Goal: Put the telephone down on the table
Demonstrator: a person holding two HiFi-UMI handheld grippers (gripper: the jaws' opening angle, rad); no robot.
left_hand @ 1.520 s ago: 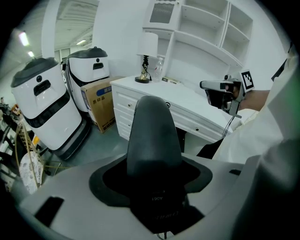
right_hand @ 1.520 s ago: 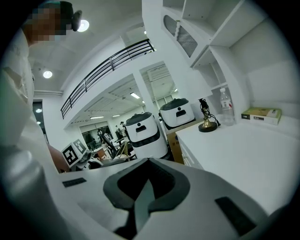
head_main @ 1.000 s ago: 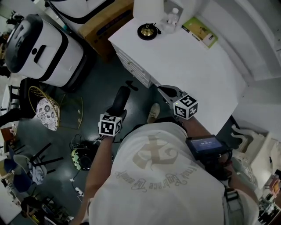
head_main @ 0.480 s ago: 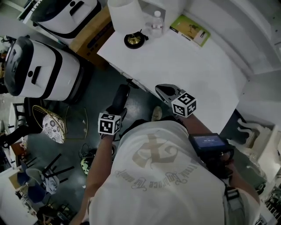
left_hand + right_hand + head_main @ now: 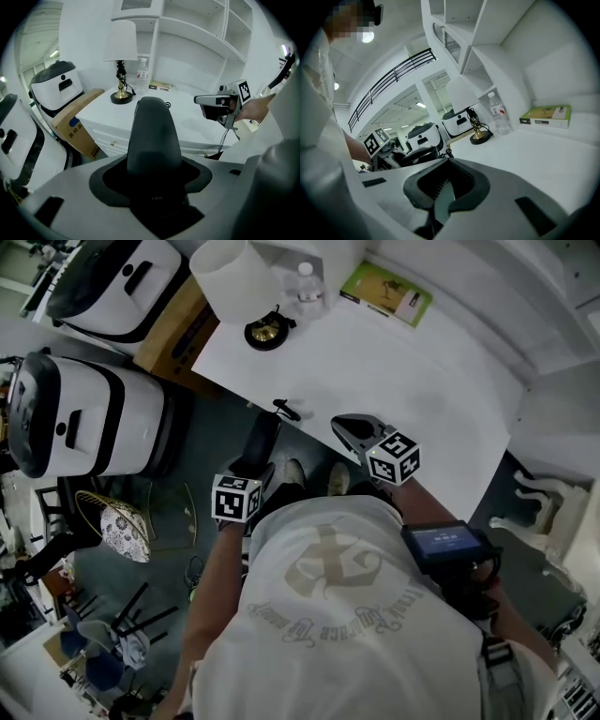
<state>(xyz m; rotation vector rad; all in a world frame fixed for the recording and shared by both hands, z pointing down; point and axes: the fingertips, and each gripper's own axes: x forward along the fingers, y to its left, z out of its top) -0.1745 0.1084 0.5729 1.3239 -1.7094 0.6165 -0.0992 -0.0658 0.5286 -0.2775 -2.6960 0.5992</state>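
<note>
1. Between the fingers of the left gripper (image 5: 152, 161), a dark telephone handset (image 5: 152, 131) is sitting clamped, pointing forward.
2. Fingers of the right gripper (image 5: 439, 201) are pressing together, grasping nothing.
3. Handset is hanging above the floor, just off the white surface (image 5: 403, 381).
4. Lamp (image 5: 230, 277), water bottle (image 5: 307, 282) and book (image 5: 386, 293) are sitting along its far side.

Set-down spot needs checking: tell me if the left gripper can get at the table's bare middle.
Probably yes: the left gripper, shut on the telephone, hangs just off the table edge, and nothing stands in between.
</note>
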